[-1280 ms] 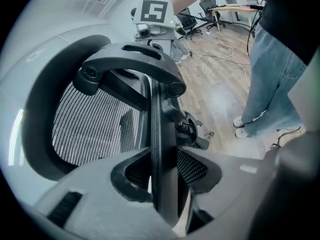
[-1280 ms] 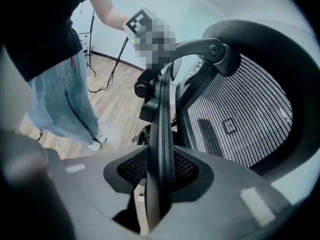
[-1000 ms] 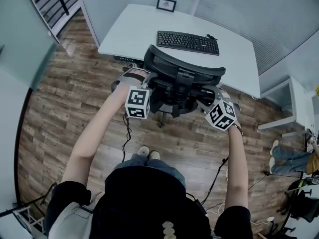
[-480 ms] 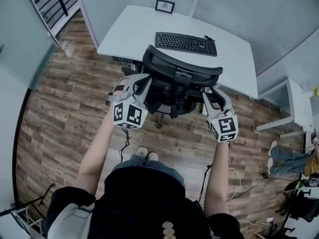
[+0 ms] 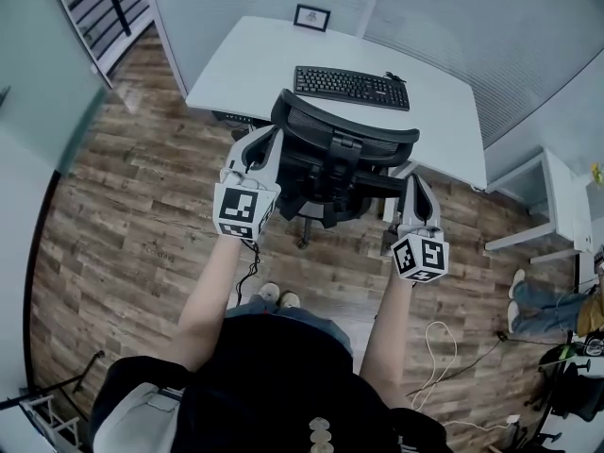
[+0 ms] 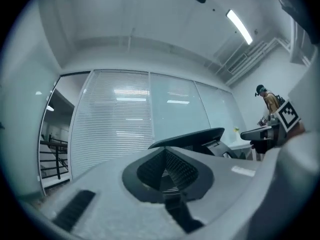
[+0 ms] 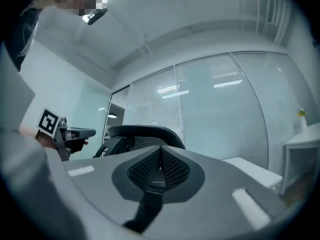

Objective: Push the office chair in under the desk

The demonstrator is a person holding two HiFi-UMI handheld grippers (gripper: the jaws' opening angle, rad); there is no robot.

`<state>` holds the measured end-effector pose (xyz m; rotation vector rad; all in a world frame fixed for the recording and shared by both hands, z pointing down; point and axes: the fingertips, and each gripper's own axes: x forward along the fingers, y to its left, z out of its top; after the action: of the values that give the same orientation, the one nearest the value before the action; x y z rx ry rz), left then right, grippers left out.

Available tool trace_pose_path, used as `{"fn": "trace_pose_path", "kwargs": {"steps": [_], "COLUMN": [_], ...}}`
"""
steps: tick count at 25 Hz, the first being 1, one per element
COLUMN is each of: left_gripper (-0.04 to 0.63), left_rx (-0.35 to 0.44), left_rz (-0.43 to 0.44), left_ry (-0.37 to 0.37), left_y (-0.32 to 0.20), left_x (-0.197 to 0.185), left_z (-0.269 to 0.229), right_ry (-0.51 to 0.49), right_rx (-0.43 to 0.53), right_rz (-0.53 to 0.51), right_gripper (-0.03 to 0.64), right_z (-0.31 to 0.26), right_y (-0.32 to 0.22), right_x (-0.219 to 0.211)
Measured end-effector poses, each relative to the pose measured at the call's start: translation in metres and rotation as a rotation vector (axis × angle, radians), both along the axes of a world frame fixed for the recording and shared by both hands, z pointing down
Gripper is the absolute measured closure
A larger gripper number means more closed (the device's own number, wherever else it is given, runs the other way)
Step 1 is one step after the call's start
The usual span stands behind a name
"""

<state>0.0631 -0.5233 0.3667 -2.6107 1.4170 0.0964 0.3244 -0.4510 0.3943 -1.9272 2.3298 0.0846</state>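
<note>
A black mesh-backed office chair [image 5: 335, 159] stands in front of the white desk [image 5: 255, 64], its back toward me and its seat at the desk's front edge. My left gripper [image 5: 264, 144] is at the chair's left side by the armrest, jaws shut with nothing between them. On the right side, my right gripper [image 5: 412, 185] is beside the other armrest, also shut and empty. In the left gripper view the closed jaws [image 6: 165, 151] point past the chair back [image 6: 192, 138]. In the right gripper view the closed jaws [image 7: 161, 151] face the chair back [image 7: 145, 131].
A black keyboard [image 5: 351, 87] and a small picture frame [image 5: 312, 17] lie on the desk. A white side unit [image 5: 547, 206] stands at the right, with a seated person's legs [image 5: 543, 300] beyond. Cables [image 5: 429, 347] trail on the wooden floor [image 5: 113, 215]. A glass wall runs behind the desk.
Both grippers have closed their jaws and turned more upright at the chair's sides, their marker cubes drawing back toward me. The chair has hardly moved.
</note>
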Motion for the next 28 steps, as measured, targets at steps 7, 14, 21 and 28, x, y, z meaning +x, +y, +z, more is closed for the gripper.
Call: {"fn": "trace_pose_path", "kwargs": {"steps": [7,14,21,28], "left_gripper": [0.588,0.588,0.588,0.588], "left_rx": [-0.058,-0.069,-0.068,-0.078], "left_rz": [0.001,-0.016,-0.014,-0.02], "left_ry": [0.028,0.012,0.001,-0.002], "left_y": [0.005,0.007,0.011,0.01], "left_x": [0.002,0.0,0.002,0.001], "left_z": [0.022,0.024,0.023,0.027], "right_ry": [-0.008,-0.036,-0.042,-0.036], "right_rx": [-0.011,-0.001,-0.002,-0.012], "right_rz": [0.093,0.119,0.152,0.141], "right_gripper": [0.626,0.626,0.626,0.624], "right_z": [0.008,0.006,0.005,0.009], "right_y": [0.008,0.011,0.016,0.016], "right_x": [0.011,0.015,0.021,0.02]}}
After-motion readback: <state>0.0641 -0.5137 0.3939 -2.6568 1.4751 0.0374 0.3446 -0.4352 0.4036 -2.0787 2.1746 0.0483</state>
